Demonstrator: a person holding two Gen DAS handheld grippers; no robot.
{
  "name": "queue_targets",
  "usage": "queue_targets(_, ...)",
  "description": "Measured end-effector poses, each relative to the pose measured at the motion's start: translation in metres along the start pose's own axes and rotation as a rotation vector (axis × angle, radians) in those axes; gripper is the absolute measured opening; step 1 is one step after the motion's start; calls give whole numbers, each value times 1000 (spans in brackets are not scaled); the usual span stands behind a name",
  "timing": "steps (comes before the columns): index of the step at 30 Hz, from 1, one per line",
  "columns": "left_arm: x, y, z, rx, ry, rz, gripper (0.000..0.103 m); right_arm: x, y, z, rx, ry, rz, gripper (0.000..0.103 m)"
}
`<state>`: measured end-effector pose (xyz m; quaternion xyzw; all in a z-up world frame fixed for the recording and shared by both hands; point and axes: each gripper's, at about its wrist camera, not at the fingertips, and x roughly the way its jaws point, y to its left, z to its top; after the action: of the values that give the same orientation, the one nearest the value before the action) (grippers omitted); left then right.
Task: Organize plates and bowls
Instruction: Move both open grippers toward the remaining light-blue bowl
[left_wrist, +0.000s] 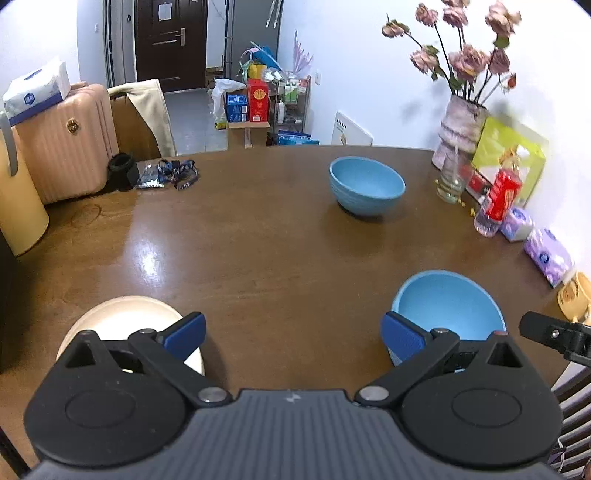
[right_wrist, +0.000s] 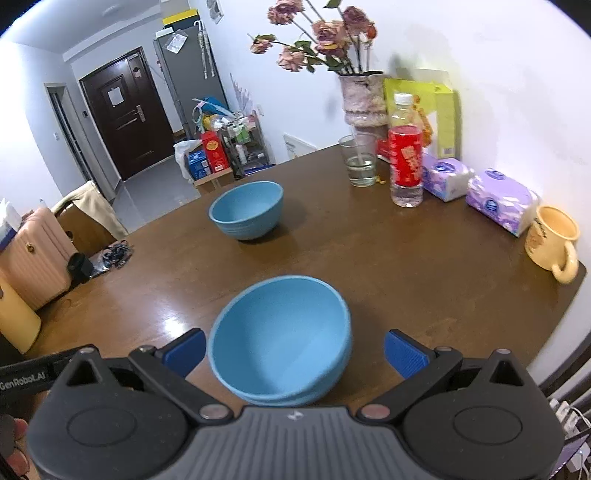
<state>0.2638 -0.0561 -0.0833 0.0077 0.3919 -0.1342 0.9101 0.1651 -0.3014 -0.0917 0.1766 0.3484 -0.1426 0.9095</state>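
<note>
White walls, a dark door (left_wrist: 162, 40), and a glossy brown table (left_wrist: 258, 240).

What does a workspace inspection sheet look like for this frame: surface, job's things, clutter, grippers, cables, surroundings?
Surface: round brown wooden table, glossy, with glare patches.
Job's things: near light-blue bowl between the right gripper's fingers, untouched; far darker blue ribbed bowl standing alone; cream-white plate under the left gripper.
Clutter: vase of dried pink roses, clear glass, red-labelled water bottle, two purple tissue packs, yellow mug, tangled blue lanyards.
Grippers: left gripper open; right gripper open.
Cables: white plugs and cords at the lower right edge.
Surroundings: pink suitcase, dark door, white walls.
</note>
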Motion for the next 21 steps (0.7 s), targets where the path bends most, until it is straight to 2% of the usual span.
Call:
queue_targets(4,2,16,21,-17,-21,-10,103,14,18,17,-7,42,26,103)
queue_targets(12,25,42,64,-17,-28,-41,103,40,45,61,-13,76,6,103)
queue_targets(21,58,37,120,-8,-19,-56,103,67,61,115,-33,99,-41,102)
